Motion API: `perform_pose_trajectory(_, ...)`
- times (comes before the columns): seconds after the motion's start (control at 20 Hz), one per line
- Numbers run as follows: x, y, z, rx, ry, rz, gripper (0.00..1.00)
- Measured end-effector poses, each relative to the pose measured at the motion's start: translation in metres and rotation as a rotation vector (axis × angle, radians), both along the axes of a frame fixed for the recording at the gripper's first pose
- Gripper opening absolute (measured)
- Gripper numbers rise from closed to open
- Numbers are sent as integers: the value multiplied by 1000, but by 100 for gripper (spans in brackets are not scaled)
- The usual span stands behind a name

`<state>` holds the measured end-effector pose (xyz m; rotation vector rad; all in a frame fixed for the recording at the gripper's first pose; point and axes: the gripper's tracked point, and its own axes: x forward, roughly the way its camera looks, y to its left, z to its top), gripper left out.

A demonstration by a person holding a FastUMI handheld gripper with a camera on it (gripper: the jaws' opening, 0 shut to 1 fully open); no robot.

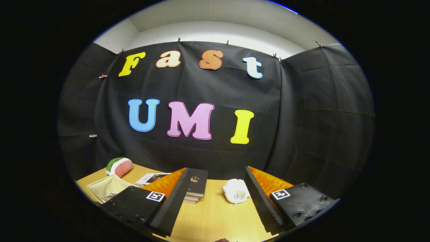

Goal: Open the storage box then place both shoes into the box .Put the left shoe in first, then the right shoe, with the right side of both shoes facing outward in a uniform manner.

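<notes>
Your gripper (215,208) hangs above the wooden table (211,218) with its two fingers spread wide and nothing between them; the serrated black pads (262,205) face each other across bare tabletop. Just beyond the left finger lies a small stack of books (195,185), the top one dark-covered. Right of the stack, near the tip of the right finger, sits a white plush toy (235,195) with a small cartoon face. Far left on the table you have a watermelon-slice cushion (119,166), and nearer than it a beige fabric storage box (105,188), open at the top, partly hidden behind the left finger's black housing. Between that box and the books lies a flat magazine or booklet (151,178). The box is well to the left of your fingers, not between them. The black cloth wall (302,117) closes the far side of the table.
</notes>
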<state>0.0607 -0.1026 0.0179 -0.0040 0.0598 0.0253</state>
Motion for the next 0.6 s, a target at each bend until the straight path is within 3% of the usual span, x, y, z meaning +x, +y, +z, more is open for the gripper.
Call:
perform_pose_trajectory(0.25,2,7,-14,43,30,70,98)
perform_pose_trajectory(0.6,10,5,-19,54,36,101,96)
